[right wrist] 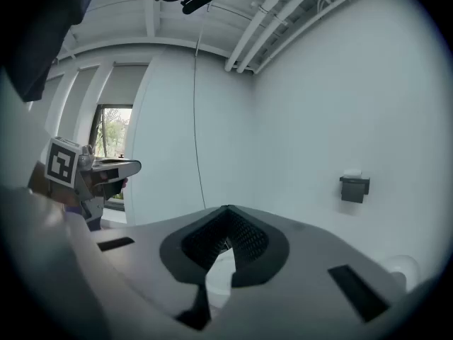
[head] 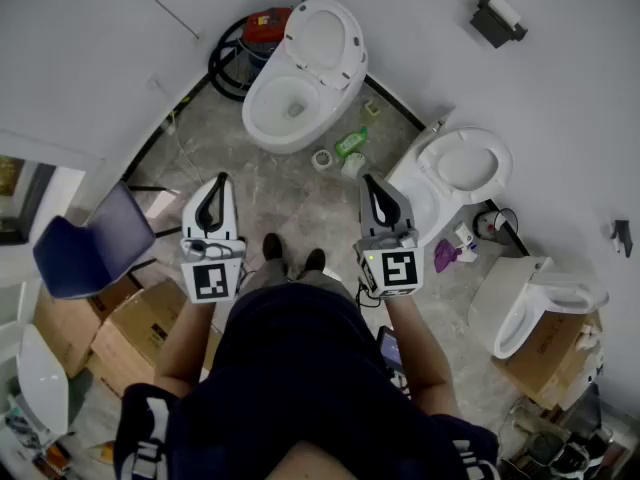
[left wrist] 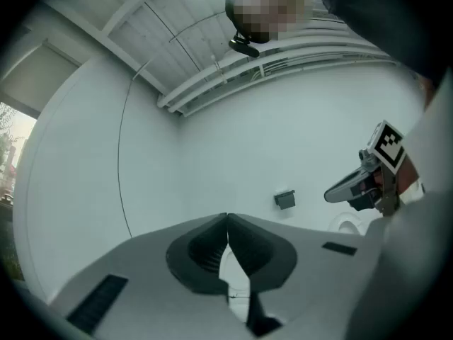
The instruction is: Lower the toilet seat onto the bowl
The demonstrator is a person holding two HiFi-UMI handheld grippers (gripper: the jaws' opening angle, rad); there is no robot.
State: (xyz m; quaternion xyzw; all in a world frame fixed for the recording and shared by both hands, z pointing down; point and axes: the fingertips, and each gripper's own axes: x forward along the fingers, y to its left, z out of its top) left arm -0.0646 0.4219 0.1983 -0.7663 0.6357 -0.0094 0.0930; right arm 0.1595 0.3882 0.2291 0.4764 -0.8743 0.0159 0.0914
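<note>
A white toilet stands ahead at the far wall, its bowl (head: 283,108) open and its seat and lid (head: 322,40) tilted up against the wall. Both grippers are held level at waist height, well short of it. In the head view my left gripper (head: 219,179) has its dark fingers together with nothing in them. My right gripper (head: 368,180) is likewise shut and empty. The left gripper view shows the closed tips of the left gripper (left wrist: 227,218) against bare wall. The right gripper view shows the closed tips of the right gripper (right wrist: 226,210) the same way.
A second toilet (head: 462,165) stands right of my right gripper, a third (head: 545,303) farther right on cardboard. A green bottle (head: 350,143) and tape roll (head: 322,159) lie before the first toilet, black hoses (head: 228,63) beside it. A blue chair (head: 90,248) and boxes (head: 140,333) stand left.
</note>
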